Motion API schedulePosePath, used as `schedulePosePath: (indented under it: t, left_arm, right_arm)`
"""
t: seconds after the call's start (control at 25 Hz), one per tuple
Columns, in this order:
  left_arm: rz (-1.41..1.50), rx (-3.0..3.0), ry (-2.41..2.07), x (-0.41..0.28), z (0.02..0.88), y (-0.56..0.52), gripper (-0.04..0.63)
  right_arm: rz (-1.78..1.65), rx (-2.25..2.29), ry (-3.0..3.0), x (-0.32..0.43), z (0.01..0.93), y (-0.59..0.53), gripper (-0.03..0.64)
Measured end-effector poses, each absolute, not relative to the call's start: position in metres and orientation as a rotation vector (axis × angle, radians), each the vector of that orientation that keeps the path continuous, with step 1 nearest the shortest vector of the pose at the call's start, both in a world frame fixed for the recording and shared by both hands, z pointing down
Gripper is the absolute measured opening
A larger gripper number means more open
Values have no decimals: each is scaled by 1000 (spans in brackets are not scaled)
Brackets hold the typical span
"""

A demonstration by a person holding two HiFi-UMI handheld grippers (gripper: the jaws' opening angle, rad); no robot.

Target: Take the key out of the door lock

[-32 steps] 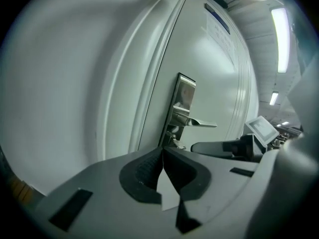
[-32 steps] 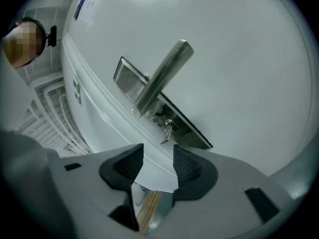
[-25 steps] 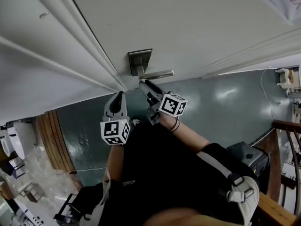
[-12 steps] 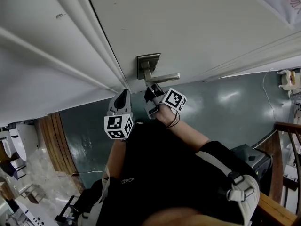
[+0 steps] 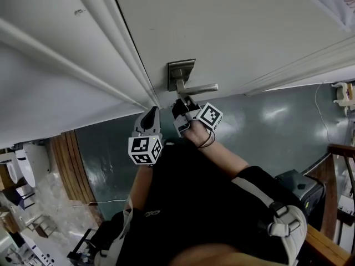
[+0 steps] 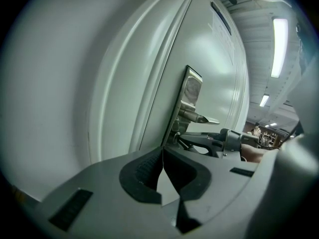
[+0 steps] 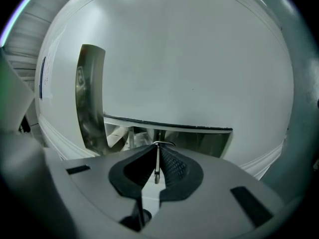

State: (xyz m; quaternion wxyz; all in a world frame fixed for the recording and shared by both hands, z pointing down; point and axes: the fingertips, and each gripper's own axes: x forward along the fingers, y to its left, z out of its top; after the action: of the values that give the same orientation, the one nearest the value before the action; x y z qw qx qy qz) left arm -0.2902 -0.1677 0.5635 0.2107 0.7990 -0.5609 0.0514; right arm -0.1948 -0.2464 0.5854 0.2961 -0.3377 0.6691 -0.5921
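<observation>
Now — key [image 7: 157, 166] betw. jaws, right hand-held gripper [image 7: 155, 151] closing.

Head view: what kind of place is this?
Indoors, likely a corridor or landing in a building. A person stands at a white panelled door with a metal lever handle. There is a glossy teal floor, and a wooden railing at the right.
</observation>
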Motion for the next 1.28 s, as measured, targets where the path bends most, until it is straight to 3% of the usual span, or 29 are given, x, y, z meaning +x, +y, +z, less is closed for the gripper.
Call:
schedulePosePath:
  t: [1.28]
  left_arm:
    - [116,2218,-1552,-292,565,-163,25]
  right_arm:
    - [-1545,-939,1754,-196,583,-244,31]
